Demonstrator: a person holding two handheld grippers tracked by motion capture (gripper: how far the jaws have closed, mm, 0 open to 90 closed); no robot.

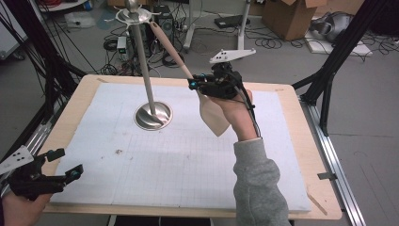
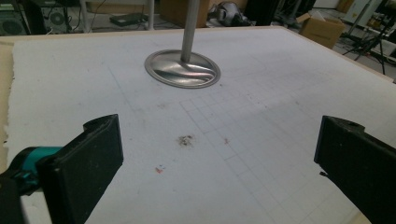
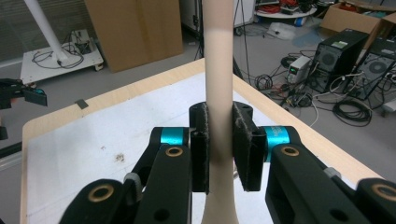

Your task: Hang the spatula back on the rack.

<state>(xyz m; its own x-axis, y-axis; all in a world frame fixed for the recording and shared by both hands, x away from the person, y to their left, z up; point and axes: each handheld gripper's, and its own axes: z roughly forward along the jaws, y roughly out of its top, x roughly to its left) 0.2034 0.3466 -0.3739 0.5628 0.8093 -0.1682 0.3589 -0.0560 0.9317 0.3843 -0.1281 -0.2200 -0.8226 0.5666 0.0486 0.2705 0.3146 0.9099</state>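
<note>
1. The right gripper was raised above the far middle of the table, carried by the person's right hand in a grey sleeve.
2. Its jaws were clamped on the handle of a beige spatula, as the right gripper view showed: both pads pressed against the handle from either side.
3. In the high view the spatula's blade hung below the gripper, over the white mat, while its handle slanted up and away toward the top of the stand.
4. Whether the handle's tip touched the stand's top ring could not be told.
5. The stand stood upright on its round metal base, left of centre on the far half of the mat.
6. The left gripper sat low at the near left corner of the table, with its jaws spread wide and nothing between them.
7. In the left gripper view the two pads framed bare mat, with the stand's base well beyond.
8. A small dark smudge marked the mat between the left gripper and the stand.
</note>
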